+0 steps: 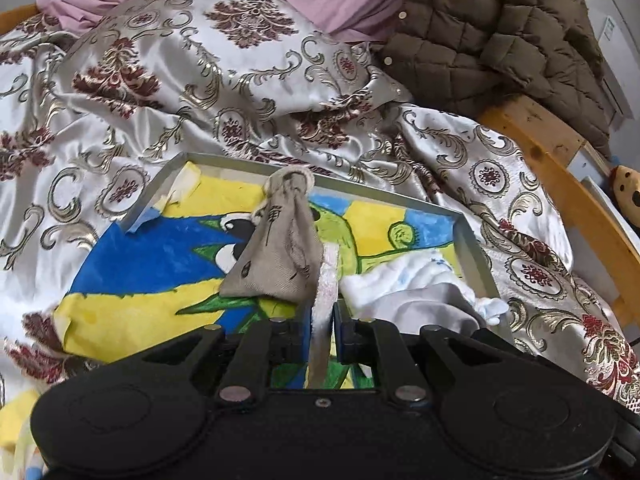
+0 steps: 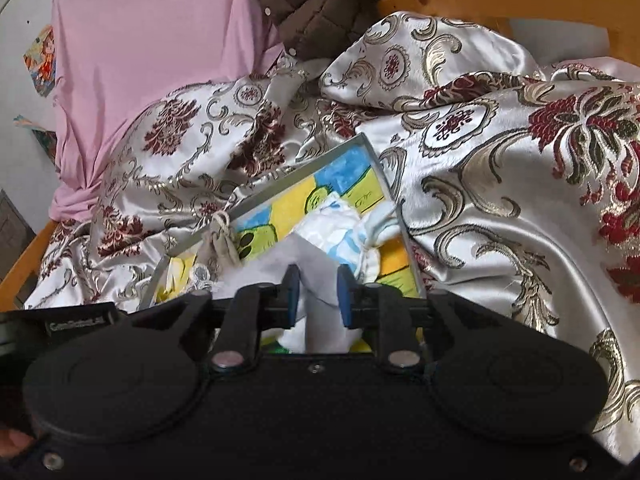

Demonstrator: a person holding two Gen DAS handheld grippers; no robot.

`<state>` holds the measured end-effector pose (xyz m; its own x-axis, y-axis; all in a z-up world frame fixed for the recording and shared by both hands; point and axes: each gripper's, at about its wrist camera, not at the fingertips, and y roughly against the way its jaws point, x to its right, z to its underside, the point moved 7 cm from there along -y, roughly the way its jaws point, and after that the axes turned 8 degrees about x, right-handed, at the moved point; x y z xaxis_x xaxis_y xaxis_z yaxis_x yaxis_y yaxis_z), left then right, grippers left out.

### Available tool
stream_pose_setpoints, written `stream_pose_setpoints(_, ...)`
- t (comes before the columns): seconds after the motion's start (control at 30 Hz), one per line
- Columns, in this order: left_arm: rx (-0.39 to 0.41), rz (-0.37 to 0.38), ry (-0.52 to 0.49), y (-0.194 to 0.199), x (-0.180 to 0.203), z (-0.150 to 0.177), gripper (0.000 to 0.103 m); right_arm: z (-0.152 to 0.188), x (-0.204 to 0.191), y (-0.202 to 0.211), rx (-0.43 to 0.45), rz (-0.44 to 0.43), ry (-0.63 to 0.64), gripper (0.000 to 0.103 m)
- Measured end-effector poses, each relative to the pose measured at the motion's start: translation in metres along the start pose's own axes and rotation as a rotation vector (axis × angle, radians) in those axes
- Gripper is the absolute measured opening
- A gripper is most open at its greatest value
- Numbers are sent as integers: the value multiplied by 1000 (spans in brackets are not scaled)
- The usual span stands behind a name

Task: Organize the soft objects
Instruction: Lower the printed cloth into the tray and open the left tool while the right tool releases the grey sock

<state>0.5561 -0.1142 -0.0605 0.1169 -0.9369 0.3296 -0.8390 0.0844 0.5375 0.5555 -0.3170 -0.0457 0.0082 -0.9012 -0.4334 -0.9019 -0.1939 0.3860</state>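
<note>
Left wrist: jaws pinch pale strap [image 1: 325, 280].

The left gripper [image 1: 323, 312] points forward and downward, its jaws nearly closed and pinching a thin pale strip [image 1: 325, 300] between the fingers. The right gripper [image 2: 319, 300] also tilts downward, jaws a little apart, with white cloth [image 2: 320, 308] lying between the blue pads [image 2: 345, 300], which seem not to press it.

A shallow tray [image 1: 474, 248] lies on the bed's quilt [image 1: 160, 92]. In the tray, a pouch [image 1: 280, 248] sits left of a bundled cloth [image 1: 404, 280]. A jacket [image 1: 500, 28] lies at the bed's far right corner.
</note>
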Motion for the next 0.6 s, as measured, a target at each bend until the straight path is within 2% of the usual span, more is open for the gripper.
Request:
stream_pose_setpoints(0.17, -4, -20, -8, 11, -3, 1, 18, -4, -13, 17, 6, -5, 24, 35)
stream_pose_setpoints(0.23, -3, -27, -13, 17, -4, 0, 21, -9, -14, 27, 22, -8, 21, 47)
stream_pose_setpoints(0.37, 20, -27, -4, 33, -5, -7, 30, -23, -15, 43, 57, -20, 17, 52)
stream_pose_setpoints(0.43, 39, -24, -6, 44, -4, -11, 36, -29, -16, 53, 70, -38, 9, 61)
stream_pose_setpoints(0.53, 81, -17, -11, 63, -2, -17, 42, -37, -17, 68, 80, -63, 4, 63)
stream_pose_setpoints(0.6, 110, -11, -14, 77, -2, -21, 50, -40, -18, 78, 91, -71, -1, 65)
